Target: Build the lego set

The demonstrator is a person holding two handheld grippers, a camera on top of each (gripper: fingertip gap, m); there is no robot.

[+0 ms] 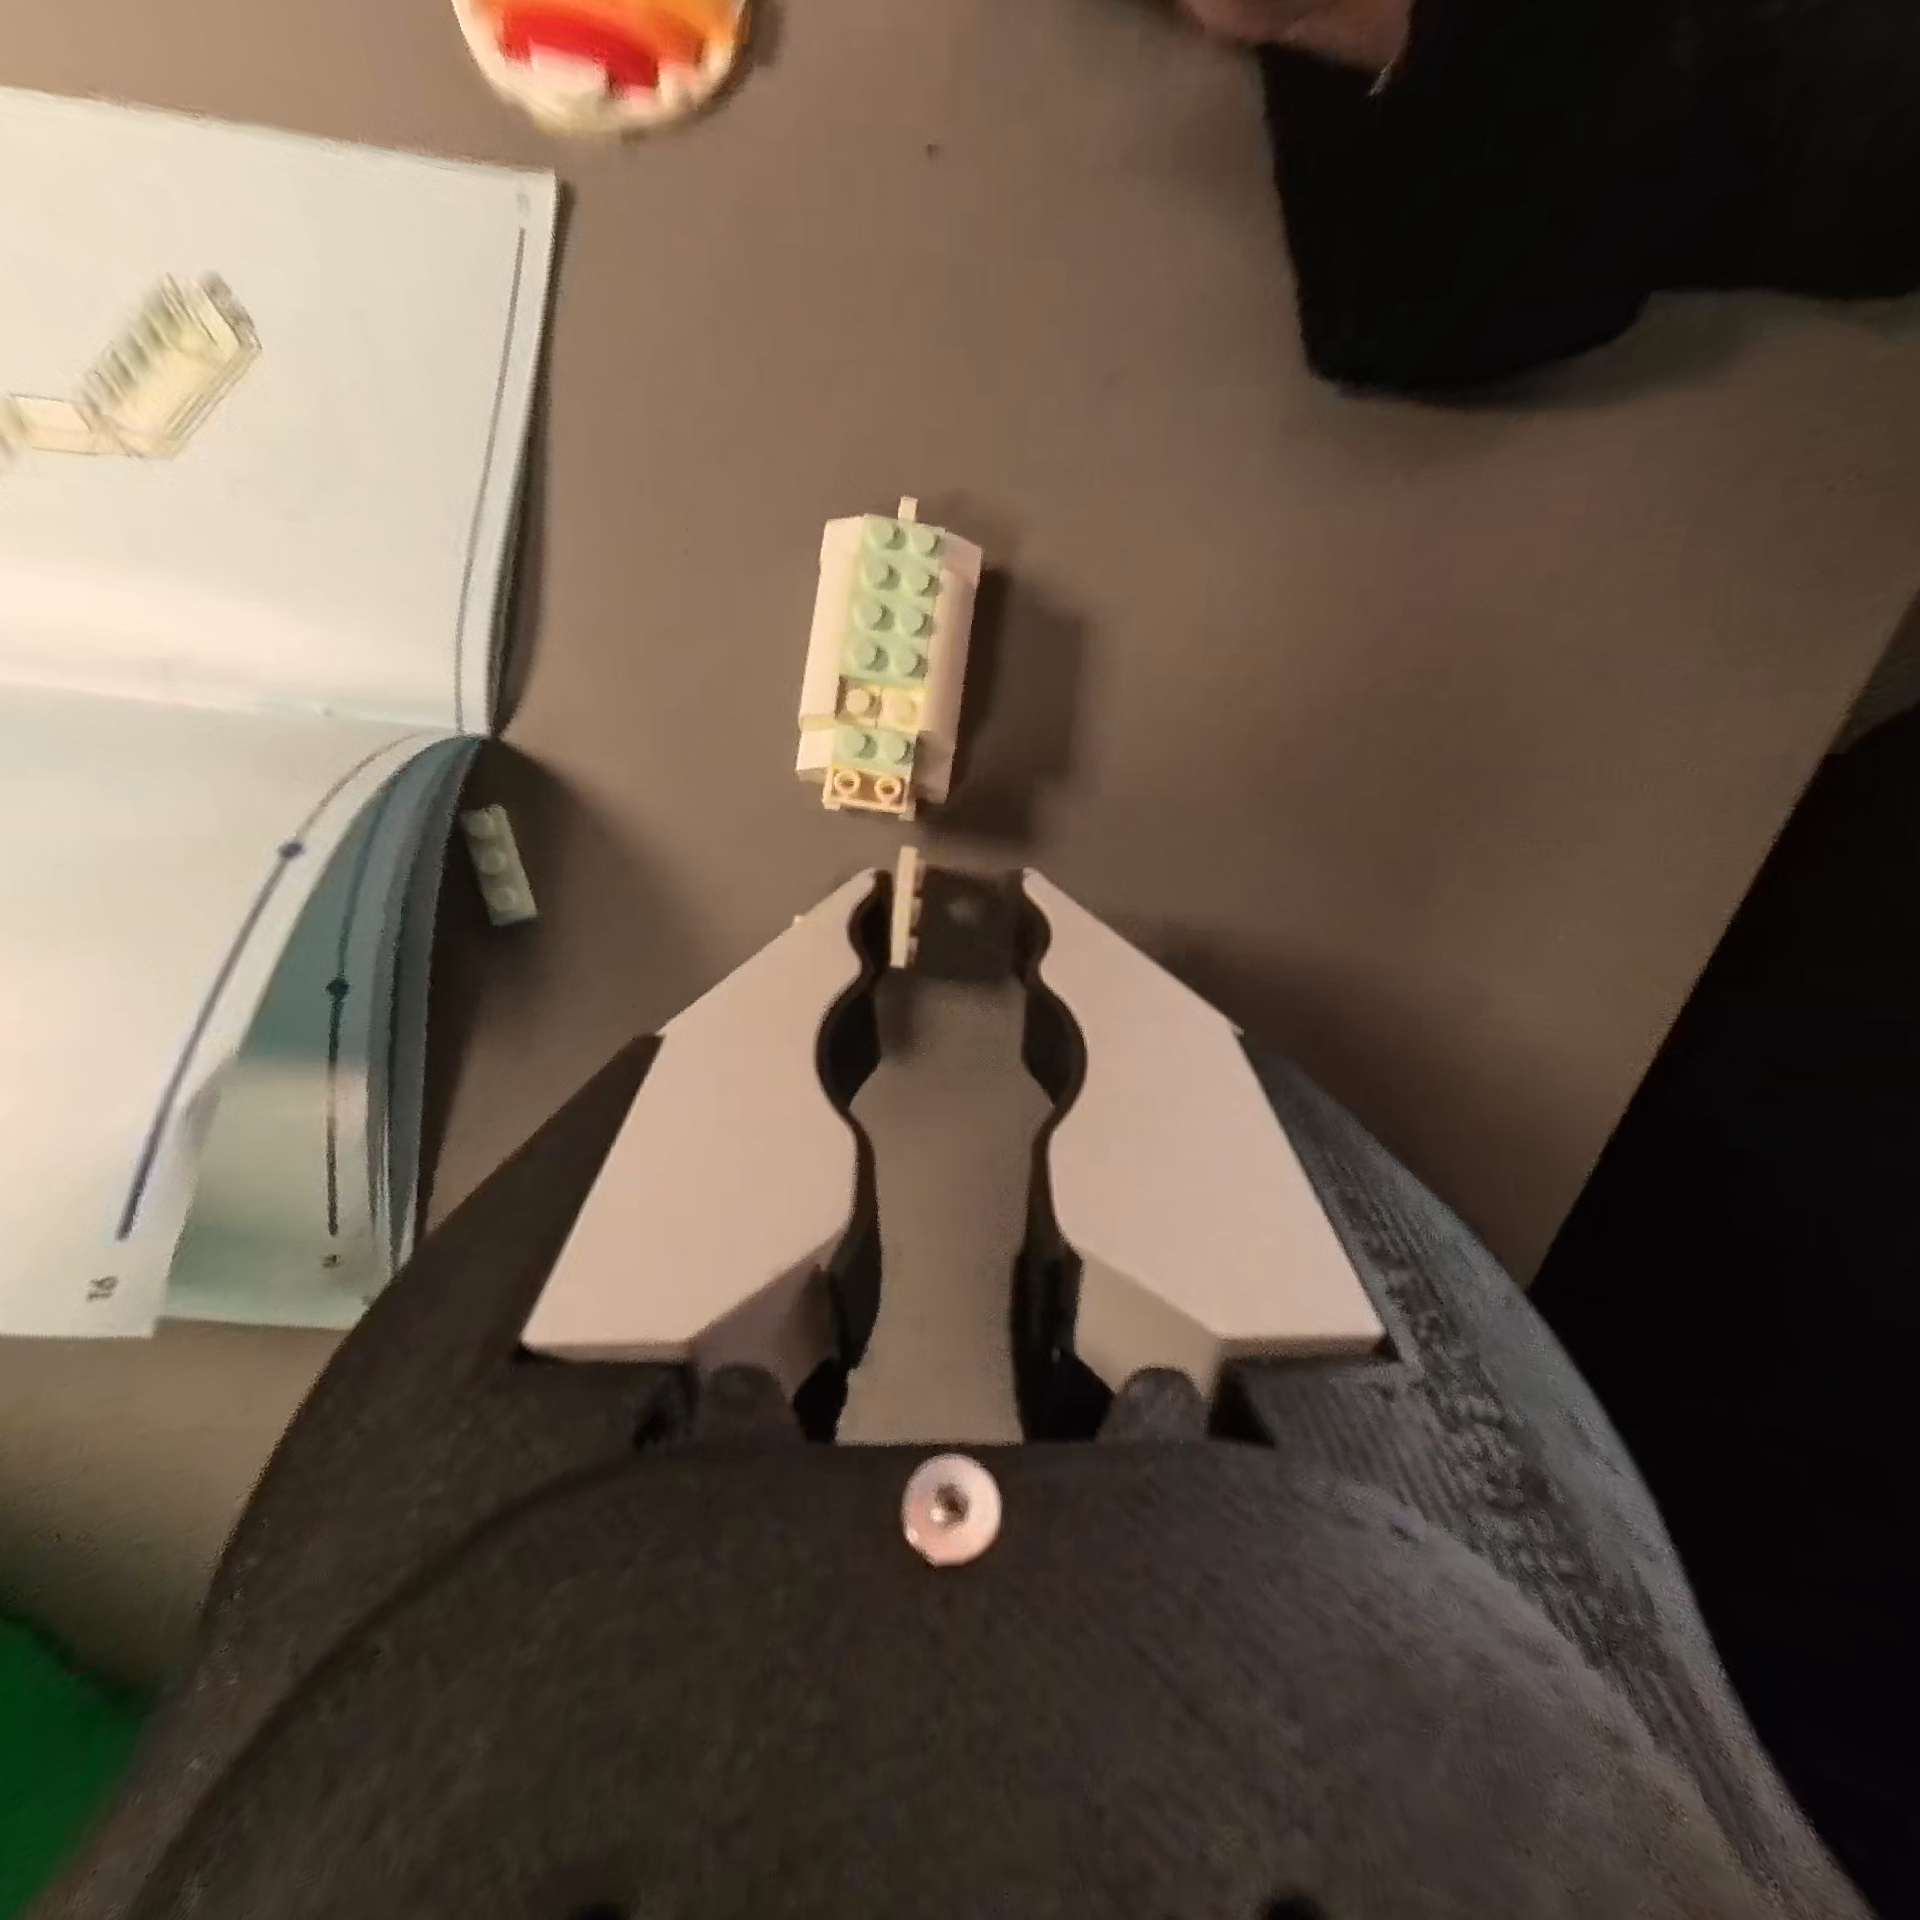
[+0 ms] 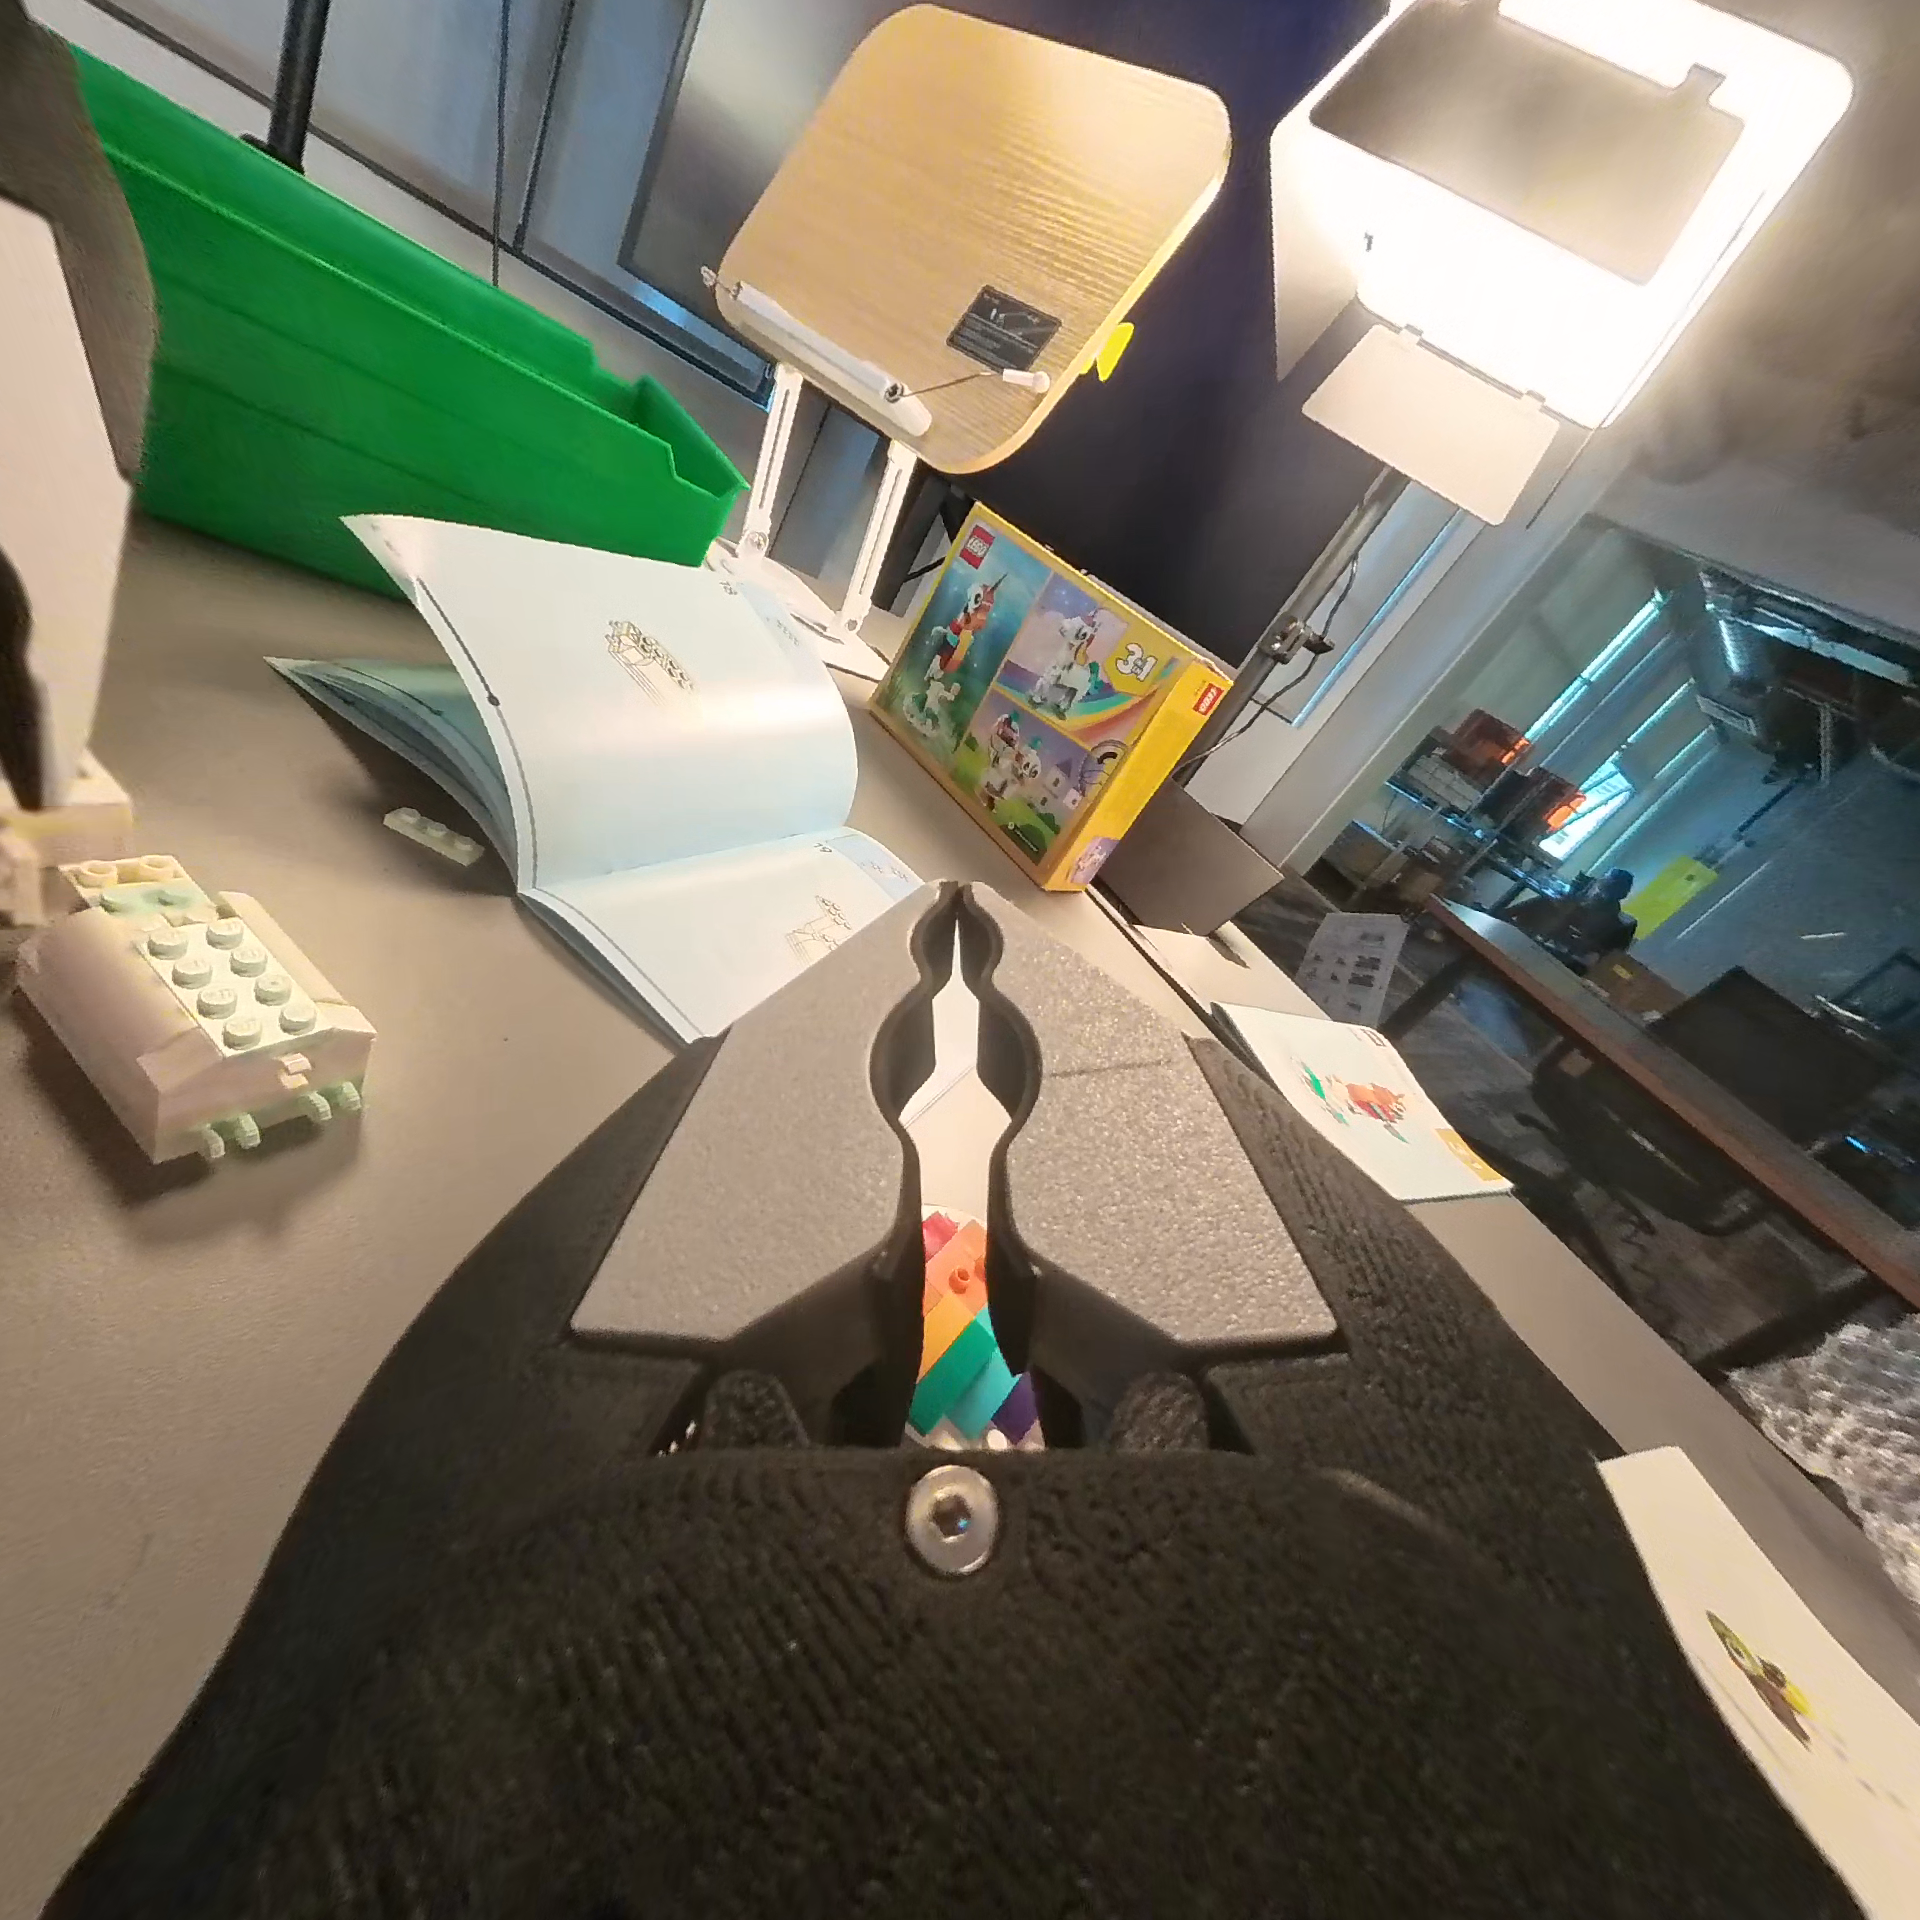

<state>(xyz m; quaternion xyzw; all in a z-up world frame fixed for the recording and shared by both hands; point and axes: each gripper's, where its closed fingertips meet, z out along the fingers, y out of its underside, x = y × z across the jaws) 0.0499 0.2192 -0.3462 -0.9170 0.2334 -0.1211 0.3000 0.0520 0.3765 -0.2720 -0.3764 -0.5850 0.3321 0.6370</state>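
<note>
The lego build (image 1: 891, 665) is a white curved-sided block with pale green studded plates on top and tan pieces at its near end. It lies on the grey table and also shows in the right wrist view (image 2: 197, 1023). My left gripper (image 1: 948, 902) hovers just short of the build's near end, shut on a small cream piece (image 1: 907, 910) held on edge. In the right wrist view it stands over the build's far end at the left edge (image 2: 52, 665). My right gripper (image 2: 958, 906) is shut and empty, raised to the right of the build.
An open instruction booklet (image 1: 260, 468) (image 2: 644, 707) lies left of the build, with a loose pale green plate (image 1: 501, 862) (image 2: 434, 836) at its edge. Green bins (image 2: 364, 343), the set's box (image 2: 1049, 707), a book stand (image 2: 977, 229) and a leaflet (image 2: 1361, 1101) stand beyond. Coloured bricks (image 2: 956, 1309) lie under my right gripper. The grippers' ends are close to 20 cm from one another.
</note>
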